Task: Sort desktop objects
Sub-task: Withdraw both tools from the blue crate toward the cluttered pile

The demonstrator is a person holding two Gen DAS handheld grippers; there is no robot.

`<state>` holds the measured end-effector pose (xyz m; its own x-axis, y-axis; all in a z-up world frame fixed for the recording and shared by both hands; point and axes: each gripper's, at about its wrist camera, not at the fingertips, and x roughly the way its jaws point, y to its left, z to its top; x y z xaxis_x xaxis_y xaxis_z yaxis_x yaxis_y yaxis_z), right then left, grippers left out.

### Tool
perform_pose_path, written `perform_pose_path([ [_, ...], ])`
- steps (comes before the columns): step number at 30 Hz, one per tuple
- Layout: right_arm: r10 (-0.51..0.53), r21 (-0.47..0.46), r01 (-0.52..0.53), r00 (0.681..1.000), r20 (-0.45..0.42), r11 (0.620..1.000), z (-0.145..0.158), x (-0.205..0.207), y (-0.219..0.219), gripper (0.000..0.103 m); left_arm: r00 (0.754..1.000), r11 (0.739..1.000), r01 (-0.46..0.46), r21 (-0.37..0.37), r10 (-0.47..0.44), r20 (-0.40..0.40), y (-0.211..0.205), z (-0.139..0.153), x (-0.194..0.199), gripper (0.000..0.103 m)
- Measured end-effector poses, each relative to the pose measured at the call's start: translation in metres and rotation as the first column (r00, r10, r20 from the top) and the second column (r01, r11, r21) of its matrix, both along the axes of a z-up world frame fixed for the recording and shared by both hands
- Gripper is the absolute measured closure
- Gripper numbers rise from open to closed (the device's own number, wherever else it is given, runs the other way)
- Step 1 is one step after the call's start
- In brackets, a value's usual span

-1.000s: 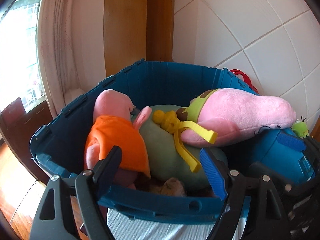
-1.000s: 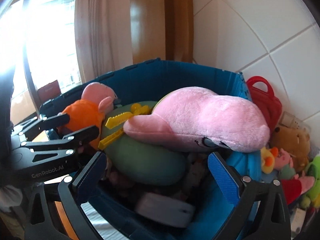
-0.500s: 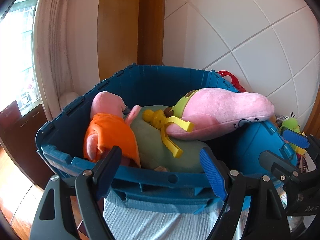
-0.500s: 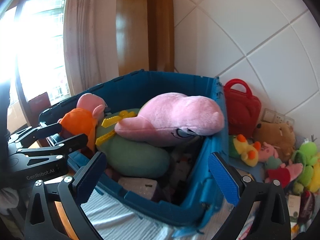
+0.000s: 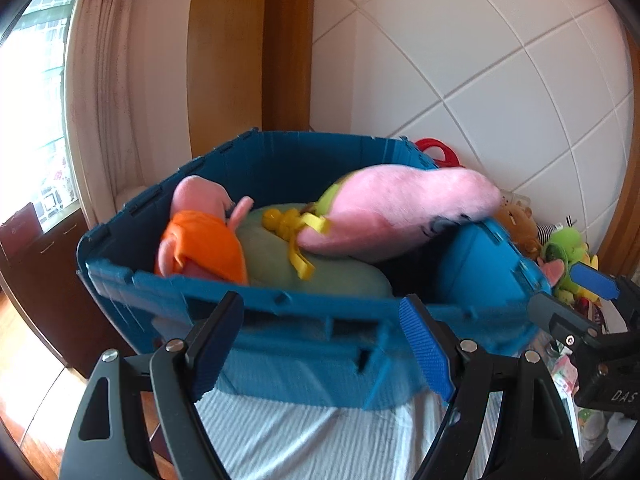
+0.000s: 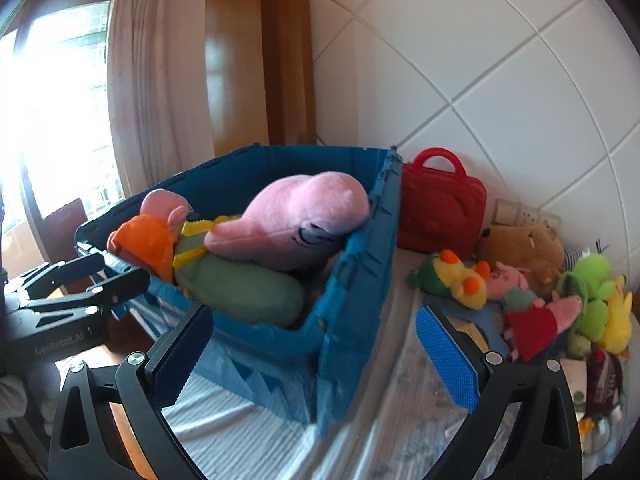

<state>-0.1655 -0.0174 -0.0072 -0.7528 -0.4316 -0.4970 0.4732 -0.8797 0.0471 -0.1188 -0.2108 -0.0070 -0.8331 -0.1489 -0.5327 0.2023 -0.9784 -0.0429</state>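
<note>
Left claw (image 5: 324, 340): jaws spread wide, nothing between them, in front of the bin's near wall. Blue plastic bin (image 6: 352, 280) on striped cloth, holding, left to right: pink plush in orange dress (image 6: 148, 236); green cushion (image 6: 244, 292) with yellow plastic toy (image 5: 294, 232) lying on it; large pink plush (image 6: 296, 220) on top, head over the right rim. Right claw (image 6: 320, 356): jaws wide, empty, at the bin's near corner. Red toy case (image 6: 440, 208) against the tiled wall, beside the bin. Loose plush pile, right: yellow-green duck (image 6: 456, 280), brown bear (image 6: 524, 248), green frog (image 6: 592, 288).
</note>
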Motion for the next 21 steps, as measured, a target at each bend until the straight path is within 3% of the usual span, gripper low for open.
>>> perform_pose_path([
  [9, 0.022, -0.008, -0.022, 1.0, 0.022, 1.0, -0.013, 0.026, 0.07, 0.0, 1.0, 1.0, -0.014, 0.002, 0.014, -0.007, 0.078, -0.006, 0.031, 0.023],
  [15, -0.014, -0.015, 0.014, 0.999, 0.053, 1.0, -0.031, 0.049, 0.15, 0.0, 1.0, 1.0, -0.004, 0.014, 0.004, 0.0, 0.147, -0.017, 0.051, 0.023],
  [21, -0.082, -0.02, 0.085, 0.989, 0.12, 0.996, -0.061, 0.065, 0.237, 0.0, 0.996, 0.998, 0.053, 0.023, -0.055, 0.07, 0.225, -0.042, 0.055, 0.023],
])
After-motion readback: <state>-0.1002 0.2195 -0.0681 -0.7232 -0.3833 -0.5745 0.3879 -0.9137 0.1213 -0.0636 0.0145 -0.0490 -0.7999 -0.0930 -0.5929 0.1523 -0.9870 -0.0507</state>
